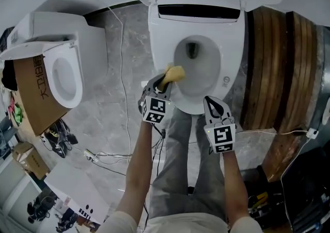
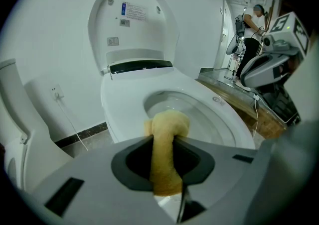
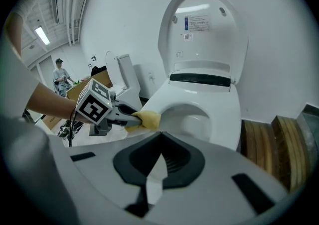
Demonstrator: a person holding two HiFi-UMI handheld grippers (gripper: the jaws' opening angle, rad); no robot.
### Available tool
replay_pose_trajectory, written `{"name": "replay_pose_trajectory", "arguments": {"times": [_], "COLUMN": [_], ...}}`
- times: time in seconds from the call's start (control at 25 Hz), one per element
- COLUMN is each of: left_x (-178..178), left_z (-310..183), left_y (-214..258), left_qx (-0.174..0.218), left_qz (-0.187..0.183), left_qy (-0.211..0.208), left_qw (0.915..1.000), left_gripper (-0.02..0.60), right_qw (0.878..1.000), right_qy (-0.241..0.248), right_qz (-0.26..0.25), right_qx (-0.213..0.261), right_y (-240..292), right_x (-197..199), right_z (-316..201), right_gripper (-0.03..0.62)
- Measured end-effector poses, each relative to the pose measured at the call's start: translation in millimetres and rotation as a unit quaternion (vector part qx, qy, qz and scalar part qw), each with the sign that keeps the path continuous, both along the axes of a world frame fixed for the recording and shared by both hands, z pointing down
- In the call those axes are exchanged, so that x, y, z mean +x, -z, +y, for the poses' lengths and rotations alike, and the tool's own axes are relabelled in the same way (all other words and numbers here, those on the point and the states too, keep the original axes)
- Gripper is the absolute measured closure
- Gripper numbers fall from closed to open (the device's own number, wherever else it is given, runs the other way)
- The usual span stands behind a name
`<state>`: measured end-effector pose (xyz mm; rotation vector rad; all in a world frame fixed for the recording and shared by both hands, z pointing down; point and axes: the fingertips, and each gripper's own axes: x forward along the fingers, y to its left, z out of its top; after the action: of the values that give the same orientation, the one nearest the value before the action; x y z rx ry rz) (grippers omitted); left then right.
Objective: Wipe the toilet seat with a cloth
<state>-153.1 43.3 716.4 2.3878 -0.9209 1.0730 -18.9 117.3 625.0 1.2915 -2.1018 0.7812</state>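
A white toilet stands in front of me with its lid (image 2: 132,25) raised and its seat (image 1: 233,46) down. My left gripper (image 1: 166,82) is shut on a yellow cloth (image 1: 175,73), whose bunched end rests on the seat's front left rim at the edge of the bowl. In the left gripper view the cloth (image 2: 164,154) runs up between the jaws over the seat (image 2: 124,104). My right gripper (image 1: 210,101) hovers by the seat's front edge, shut and holding nothing. The right gripper view shows the left gripper (image 3: 130,118), the cloth (image 3: 146,119) and the seat (image 3: 222,114).
A second white toilet (image 1: 64,69) and a cardboard box (image 1: 32,93) stand at the left. A wooden platform (image 1: 281,72) runs along the right of the toilet. Cables (image 1: 121,67) and shoes (image 1: 59,142) lie on the grey floor. A person (image 2: 251,25) stands far off.
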Motion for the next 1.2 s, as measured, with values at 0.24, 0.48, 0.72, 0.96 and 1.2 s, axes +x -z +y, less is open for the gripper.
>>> {"name": "replay_pose_trajectory", "arguments": {"times": [0.24,0.48,0.72,0.96,1.2], "left_x": [2,7,17,26,40], "left_z": [24,55,83,107,125], "left_y": [-2,-3,-5,-7,-3], "left_qx": [-0.01,-0.019,-0.028,-0.035,-0.033], "left_qz": [-0.004,-0.006,-0.01,-0.008,-0.002], "left_qy": [0.013,0.035,0.047,0.067,0.086], "left_qw": [0.9999,0.9992,0.9984,0.9971,0.9957], "left_gripper": [0.484,0.484,0.485,0.485,0.484], "right_qw": [1.0,1.0,1.0,1.0,0.998], "right_qy": [0.008,0.01,0.015,0.02,0.055], "right_qz": [-0.003,-0.003,-0.004,-0.008,-0.017], "right_qx": [-0.002,0.0,-0.003,-0.004,-0.002], "right_y": [-1,2,0,0,-1], "right_x": [9,27,46,61,65], "right_z": [14,27,46,64,84], "right_gripper": [0.586,0.586,0.586,0.586,0.586]}}
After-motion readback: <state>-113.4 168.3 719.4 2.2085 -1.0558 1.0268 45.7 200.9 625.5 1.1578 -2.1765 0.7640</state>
